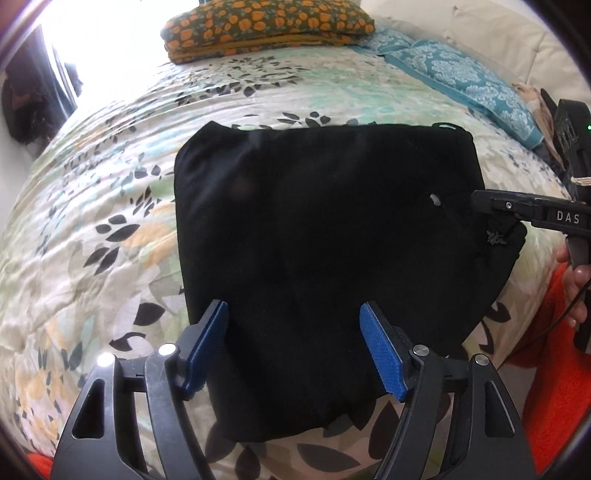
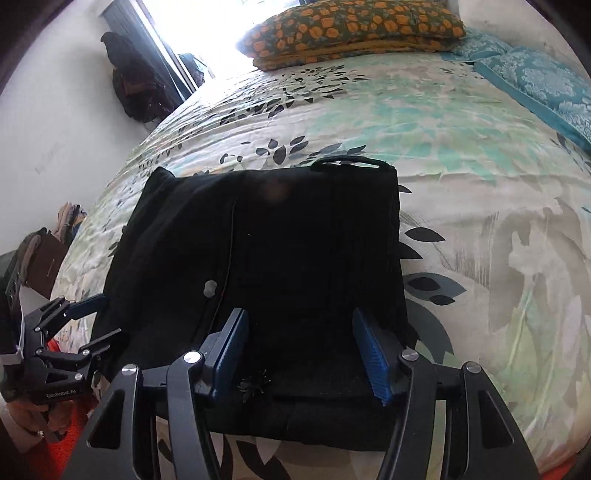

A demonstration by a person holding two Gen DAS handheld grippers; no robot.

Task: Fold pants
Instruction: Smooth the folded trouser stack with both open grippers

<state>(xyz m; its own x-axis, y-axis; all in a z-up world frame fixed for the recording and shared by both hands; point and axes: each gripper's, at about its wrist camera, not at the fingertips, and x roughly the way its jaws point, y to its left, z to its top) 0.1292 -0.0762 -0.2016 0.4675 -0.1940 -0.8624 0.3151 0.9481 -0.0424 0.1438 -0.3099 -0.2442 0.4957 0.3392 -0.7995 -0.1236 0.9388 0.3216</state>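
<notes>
My pants [image 1: 317, 236] lie folded square on the bed [image 1: 110, 184]; I hover the left gripper [image 1: 293, 347] and right gripper [image 2: 299, 354] above the near edge, both released, empty, ready to check the fold

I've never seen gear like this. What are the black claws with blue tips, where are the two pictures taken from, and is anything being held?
They are hand-held grippers, one in each of a person's hands, each carrying a camera looking along its fingers. One picture is from the left gripper, the other from the right gripper. On the floral bedspread lie folded black pants. Both grippers hover open above them; nothing is held. An orange-flowered pillow sits behind.
</notes>
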